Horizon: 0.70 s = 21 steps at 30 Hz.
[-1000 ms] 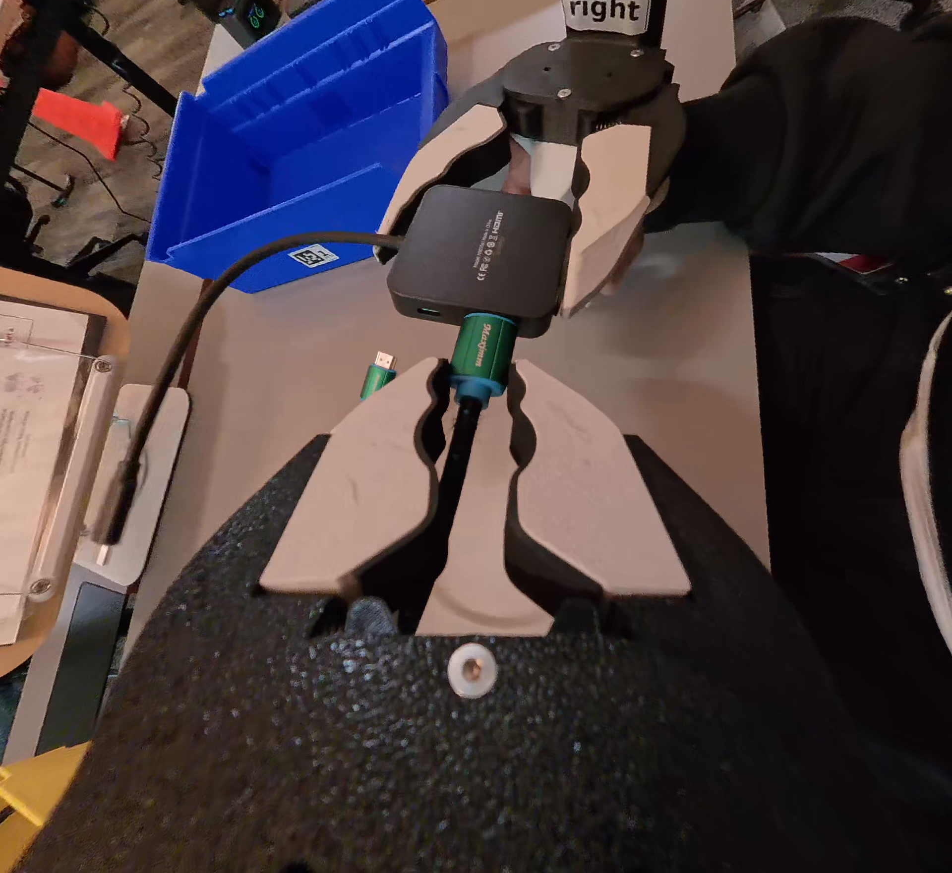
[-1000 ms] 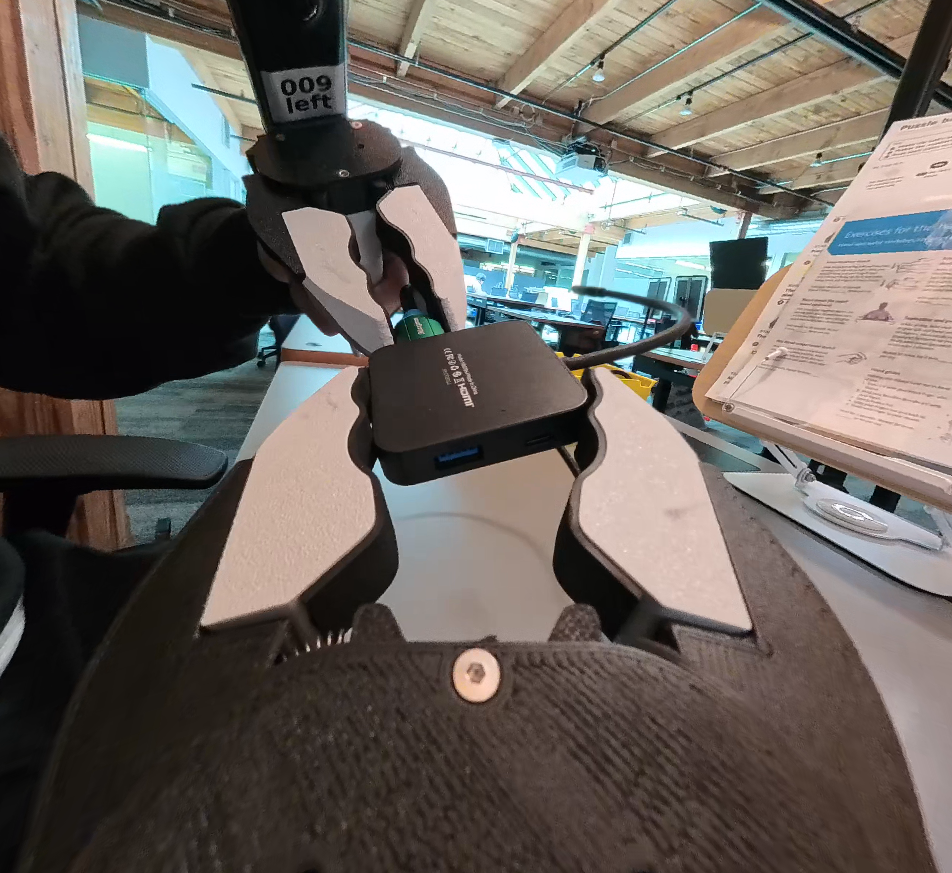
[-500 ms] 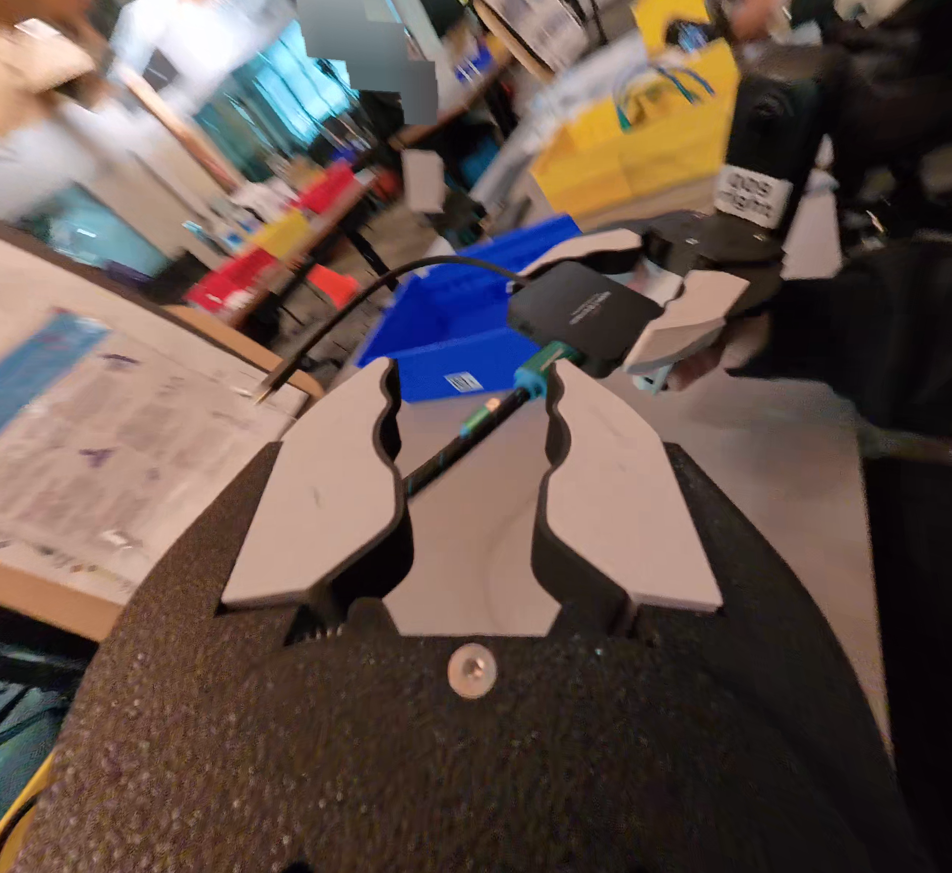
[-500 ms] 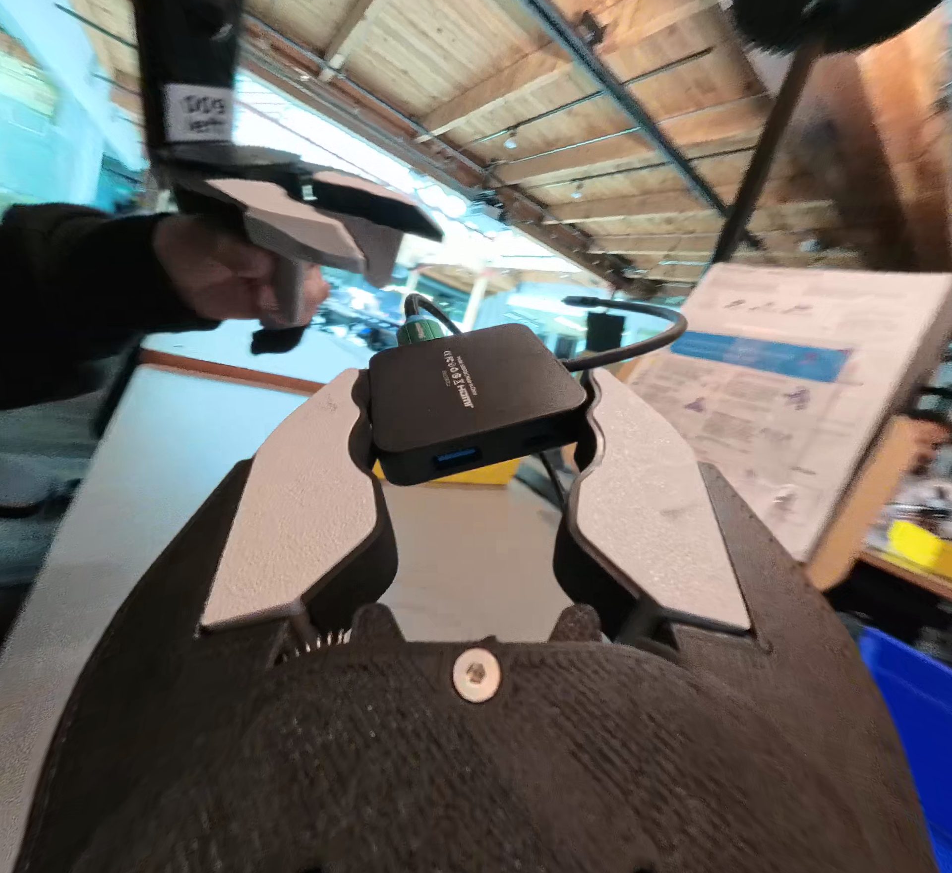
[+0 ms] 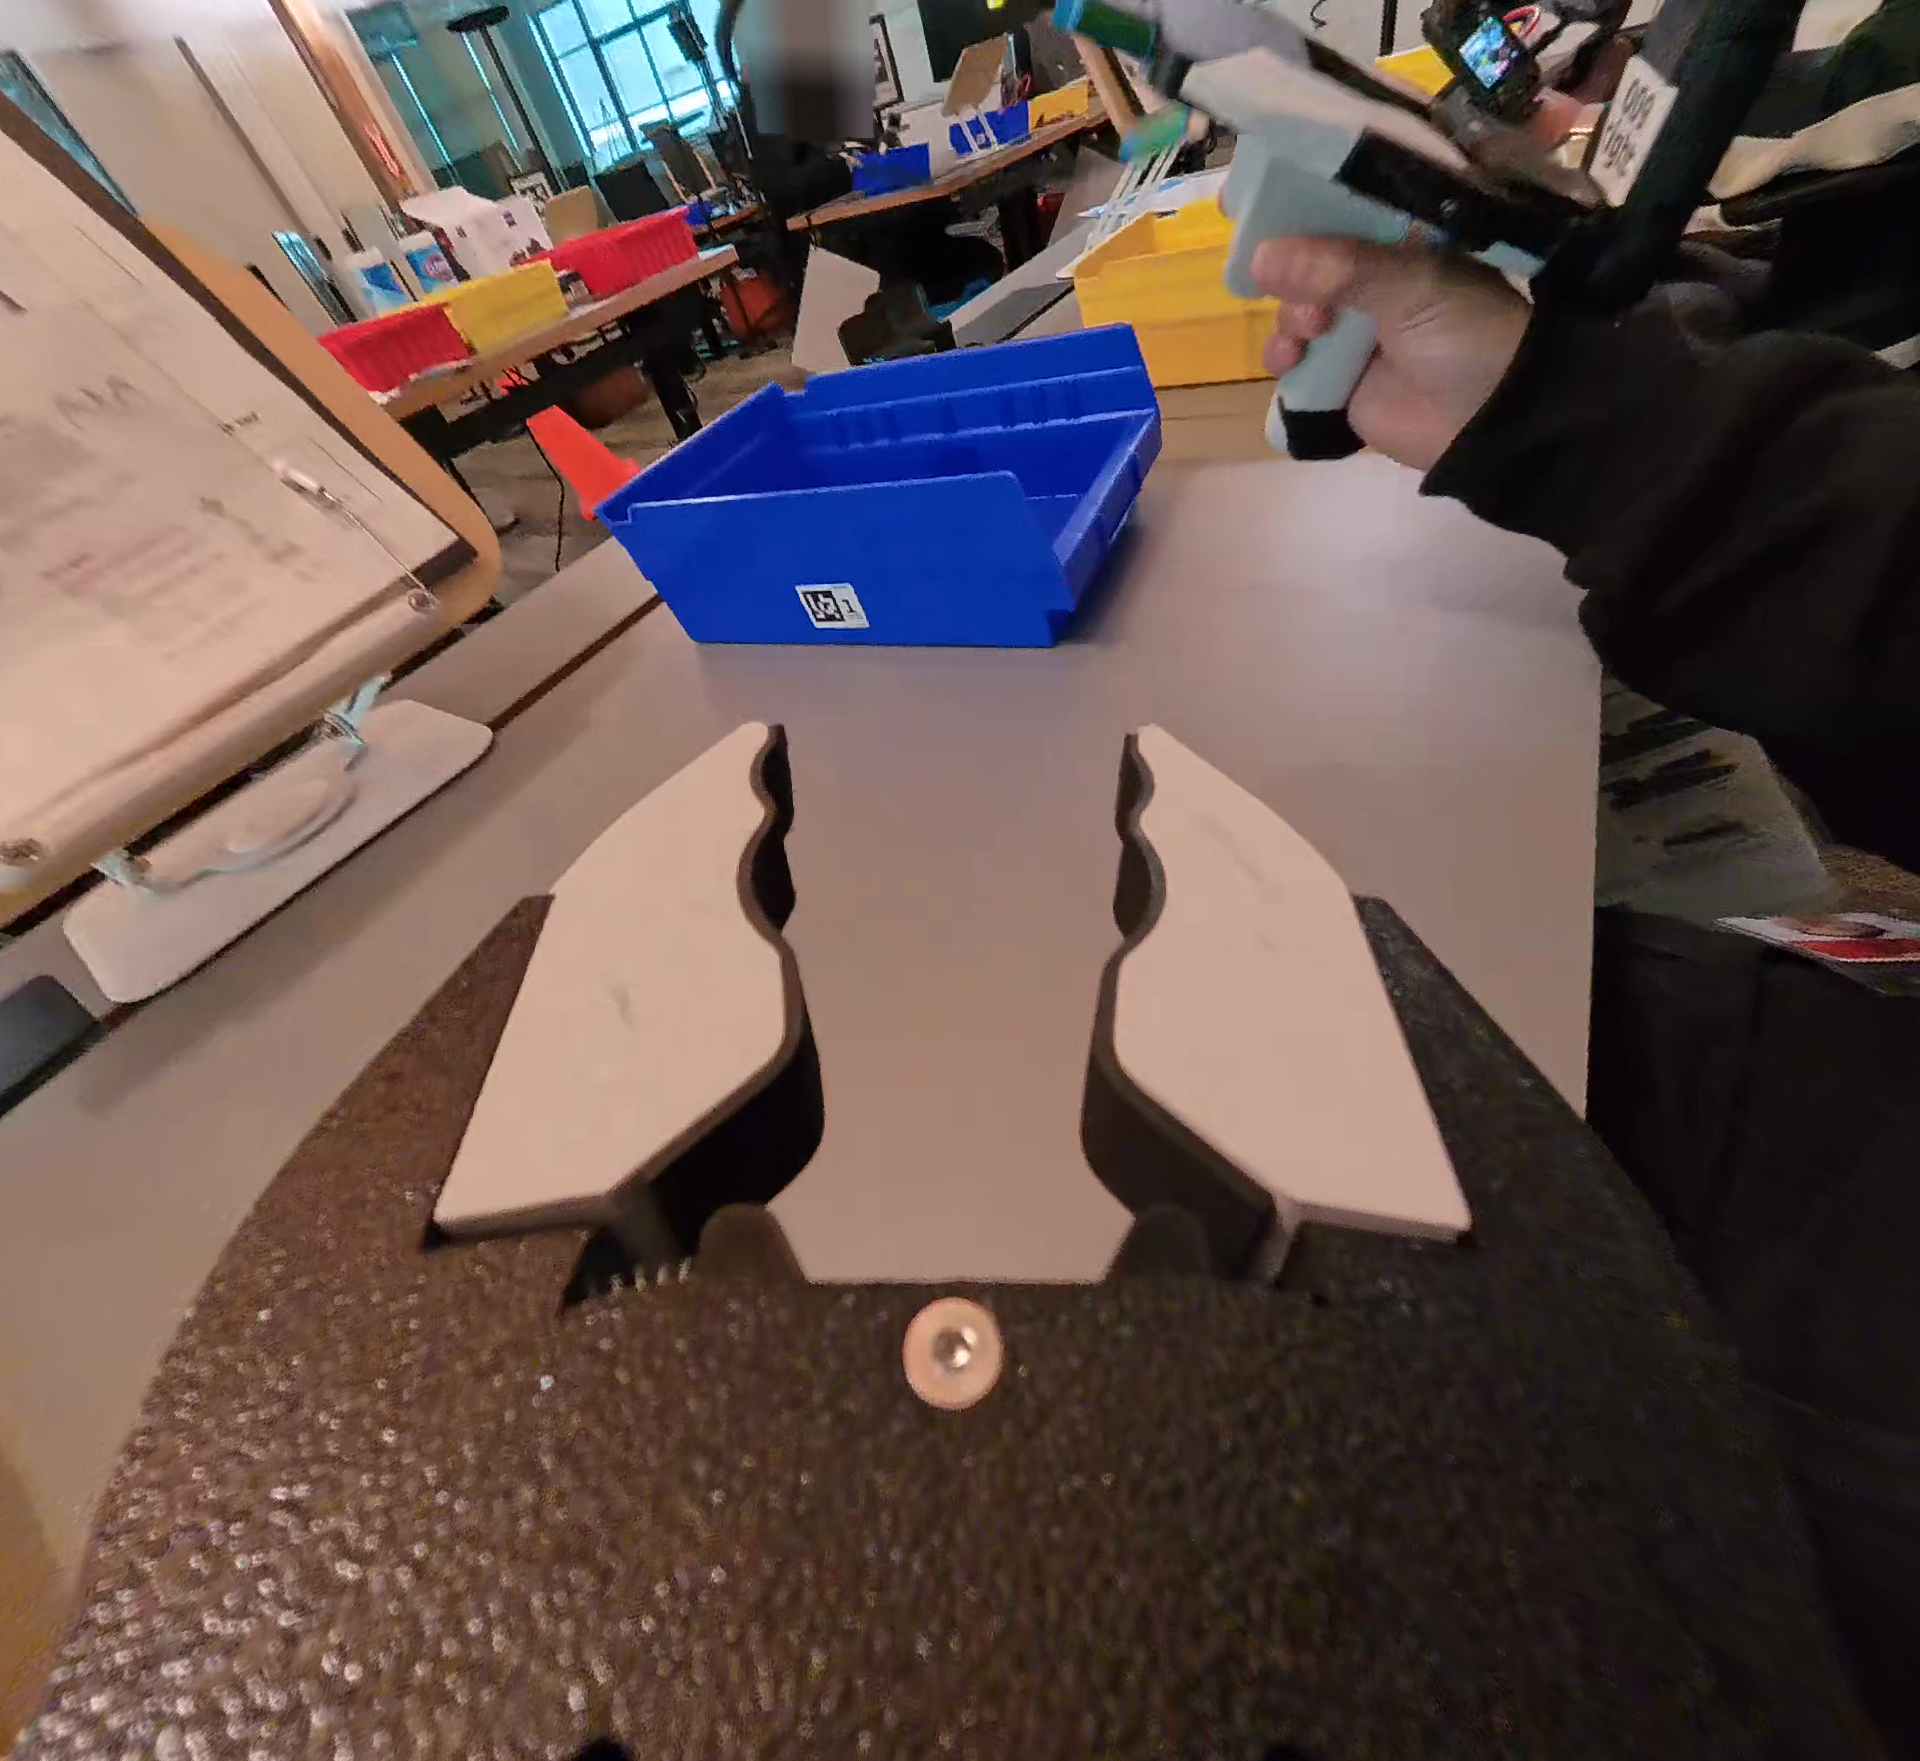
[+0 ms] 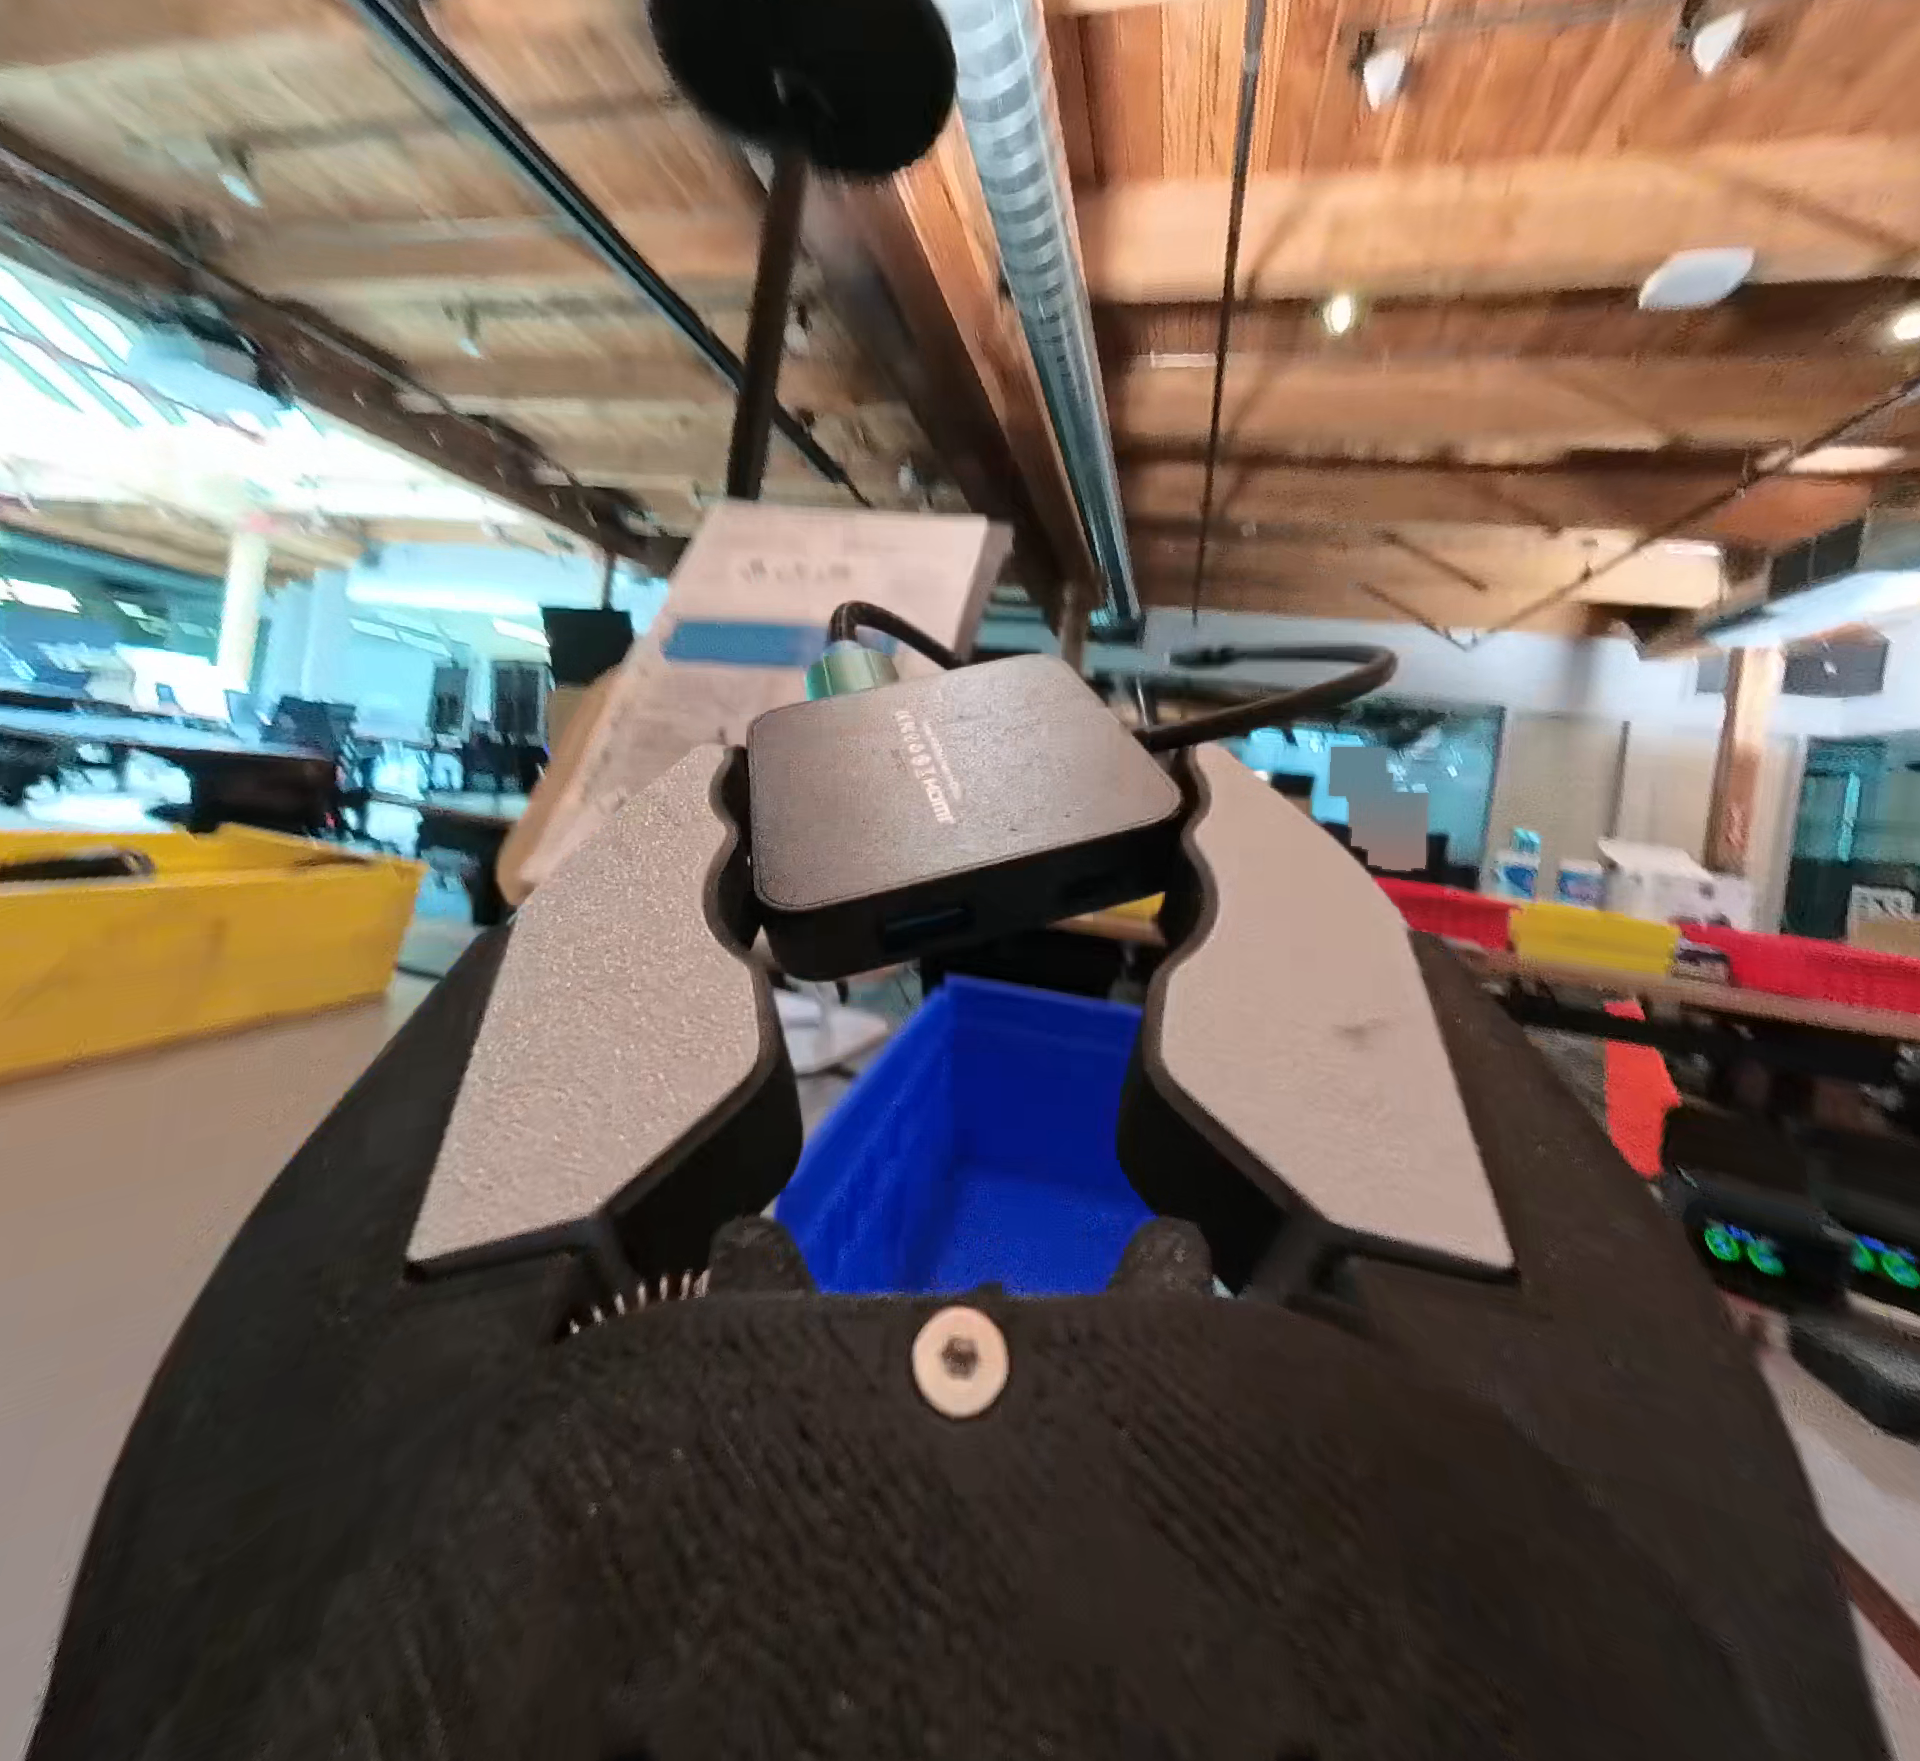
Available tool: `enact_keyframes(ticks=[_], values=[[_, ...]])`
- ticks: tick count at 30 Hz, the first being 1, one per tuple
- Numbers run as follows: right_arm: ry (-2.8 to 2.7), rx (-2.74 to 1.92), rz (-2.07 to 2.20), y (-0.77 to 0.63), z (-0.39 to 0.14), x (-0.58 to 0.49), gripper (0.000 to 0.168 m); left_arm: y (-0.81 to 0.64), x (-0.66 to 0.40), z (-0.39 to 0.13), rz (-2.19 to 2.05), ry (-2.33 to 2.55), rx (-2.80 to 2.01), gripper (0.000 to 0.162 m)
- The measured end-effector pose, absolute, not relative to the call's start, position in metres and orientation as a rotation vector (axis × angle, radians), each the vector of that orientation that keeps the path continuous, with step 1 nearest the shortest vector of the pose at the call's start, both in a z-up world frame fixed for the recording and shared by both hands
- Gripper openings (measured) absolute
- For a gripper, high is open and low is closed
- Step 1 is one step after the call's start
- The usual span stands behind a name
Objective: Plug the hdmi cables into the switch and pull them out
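Switch (image 6: 951, 781) clamped in right claw (image 6: 961, 838), green plug (image 6: 847, 672) inserted.

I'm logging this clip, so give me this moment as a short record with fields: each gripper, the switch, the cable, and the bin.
left gripper: jaws open, empty, over the grey table
right gripper: jaws shut on the black switch, raised in the air
green plug: seated in the switch's far edge, black cable looping off it
blue bin: on the table, looks empty
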State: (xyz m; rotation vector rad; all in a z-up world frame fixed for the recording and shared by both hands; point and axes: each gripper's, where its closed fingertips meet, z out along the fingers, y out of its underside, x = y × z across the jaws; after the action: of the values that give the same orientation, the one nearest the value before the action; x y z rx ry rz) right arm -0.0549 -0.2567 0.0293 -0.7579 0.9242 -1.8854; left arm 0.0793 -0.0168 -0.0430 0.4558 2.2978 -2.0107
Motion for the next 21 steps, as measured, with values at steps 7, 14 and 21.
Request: enact_keyframes(ticks=[7, 14, 21], values=[[1.076, -0.827, -1.816, -0.275, -0.003, -0.018, 0.078, -0.014, 0.081, -0.059, -1.967, 2.353, 0.469, 0.060], [1.276, -0.947, -1.867, -0.327, -0.005, 0.017, 0.078, -0.004, 0.092, -0.064, -1.983, 2.388, 0.398, 0.059], [1.668, -1.113, -1.439, -0.345, -0.079, 0.050, 0.087, 0.000, 0.102, -0.067, -2.010, 2.398, 0.329, 0.059]])
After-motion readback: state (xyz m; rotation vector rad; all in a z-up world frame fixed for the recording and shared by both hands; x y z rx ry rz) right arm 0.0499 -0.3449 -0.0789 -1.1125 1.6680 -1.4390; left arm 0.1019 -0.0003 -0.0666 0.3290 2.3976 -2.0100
